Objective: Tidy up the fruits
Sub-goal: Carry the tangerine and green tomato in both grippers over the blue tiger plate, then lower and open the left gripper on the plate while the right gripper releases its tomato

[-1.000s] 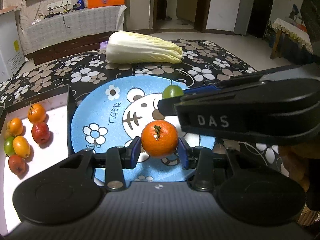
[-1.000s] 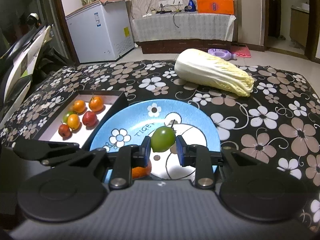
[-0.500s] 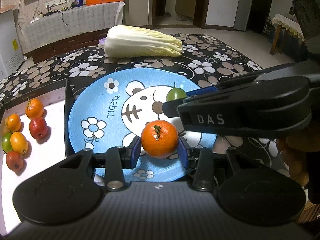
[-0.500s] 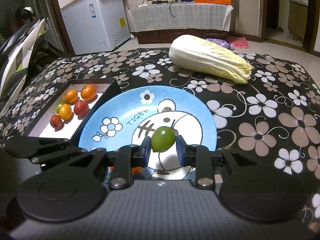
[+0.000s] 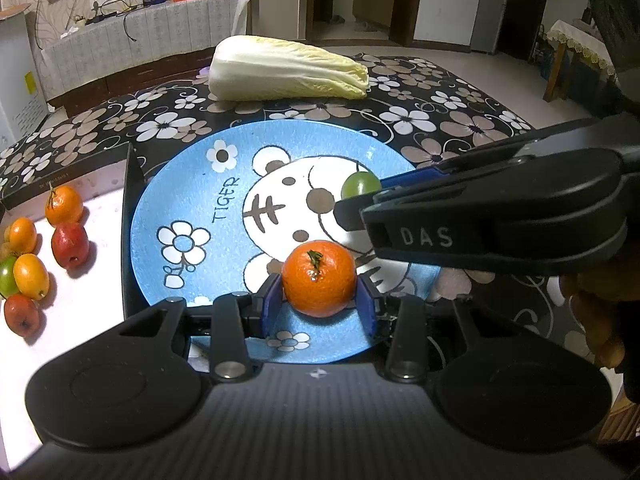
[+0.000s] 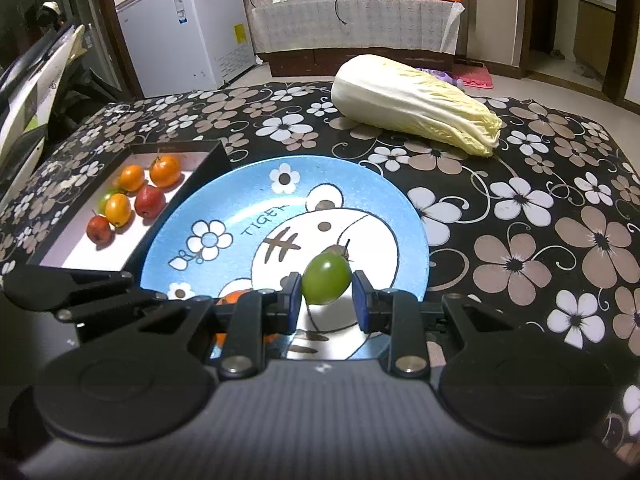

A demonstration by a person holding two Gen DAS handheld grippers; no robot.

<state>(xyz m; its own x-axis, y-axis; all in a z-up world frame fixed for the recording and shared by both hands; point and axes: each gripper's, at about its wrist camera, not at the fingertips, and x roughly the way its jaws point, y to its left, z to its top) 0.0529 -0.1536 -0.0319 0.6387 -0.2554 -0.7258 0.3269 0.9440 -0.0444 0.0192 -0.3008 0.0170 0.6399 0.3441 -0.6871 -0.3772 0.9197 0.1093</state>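
Over the "TIGER" plate (image 5: pixel 192 200), the left hand-held gripper (image 5: pixel 319 298) grips a tangerine (image 5: pixel 319 278) and the "DAS"-marked right hand-held gripper (image 6: pixel 326 298) a green tomato (image 6: pixel 326 283).

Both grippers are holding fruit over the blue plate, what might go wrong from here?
1. The mandarin and green tomato are round; set on the plate, they may roll off onto the cloth.
2. The right gripper sits close beside the left gripper, so they might bump on release.
3. The tomato is small and held only at its sides, so it may slip early.
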